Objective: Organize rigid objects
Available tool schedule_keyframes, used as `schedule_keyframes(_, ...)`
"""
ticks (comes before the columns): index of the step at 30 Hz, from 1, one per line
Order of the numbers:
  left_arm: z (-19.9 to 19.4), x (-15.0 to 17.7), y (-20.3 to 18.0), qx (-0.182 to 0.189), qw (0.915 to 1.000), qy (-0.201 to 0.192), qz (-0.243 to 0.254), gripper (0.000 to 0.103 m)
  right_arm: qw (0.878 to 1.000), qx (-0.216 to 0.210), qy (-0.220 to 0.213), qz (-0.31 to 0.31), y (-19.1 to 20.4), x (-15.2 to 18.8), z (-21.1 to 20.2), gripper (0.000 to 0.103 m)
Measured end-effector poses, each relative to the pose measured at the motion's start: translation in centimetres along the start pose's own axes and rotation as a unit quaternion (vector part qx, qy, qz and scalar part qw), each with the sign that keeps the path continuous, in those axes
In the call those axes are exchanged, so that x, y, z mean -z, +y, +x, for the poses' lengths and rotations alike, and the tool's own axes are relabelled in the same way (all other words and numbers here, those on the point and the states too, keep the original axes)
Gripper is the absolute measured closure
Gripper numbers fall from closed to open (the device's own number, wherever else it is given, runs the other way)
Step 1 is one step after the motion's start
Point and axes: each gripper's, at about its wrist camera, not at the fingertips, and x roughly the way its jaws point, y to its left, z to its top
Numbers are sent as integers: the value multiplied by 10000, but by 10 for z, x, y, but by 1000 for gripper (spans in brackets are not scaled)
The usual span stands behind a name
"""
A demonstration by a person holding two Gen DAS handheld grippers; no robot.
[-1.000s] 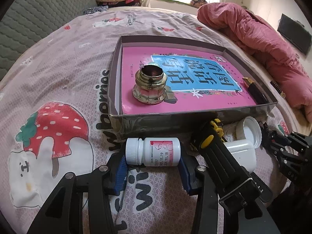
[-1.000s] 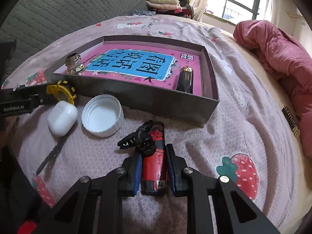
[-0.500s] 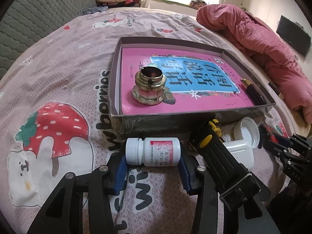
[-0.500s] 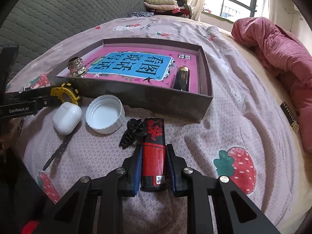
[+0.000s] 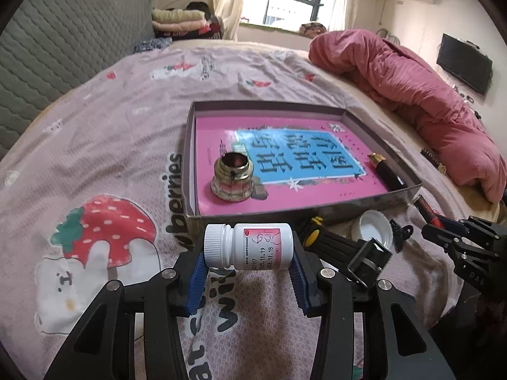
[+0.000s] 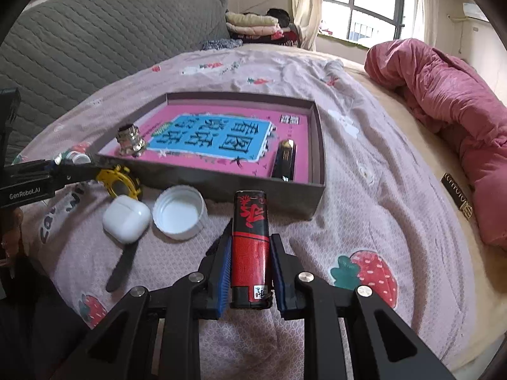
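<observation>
My left gripper is shut on a white pill bottle, held sideways above the bedsheet, just in front of the grey box. My right gripper is shut on a red and black lighter, lifted off the bed before the box's near wall. The box holds a pink book, a brass fitting and a black and gold lighter.
On the sheet in front of the box lie a white earbud case, a white lid, a yellow and black tool and a black hair clip. A pink duvet is heaped at right.
Both grippers have risen off the bed with their objects. The right gripper lifted the lighter away from the hair clip and toward the box.
</observation>
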Motion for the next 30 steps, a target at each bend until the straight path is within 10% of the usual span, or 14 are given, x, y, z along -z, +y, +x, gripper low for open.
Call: schedule_keyframes(30,-22,-1,3,-516,9976,-451,-112,56,9963,-544,-481,453,-13,-11,-14,80)
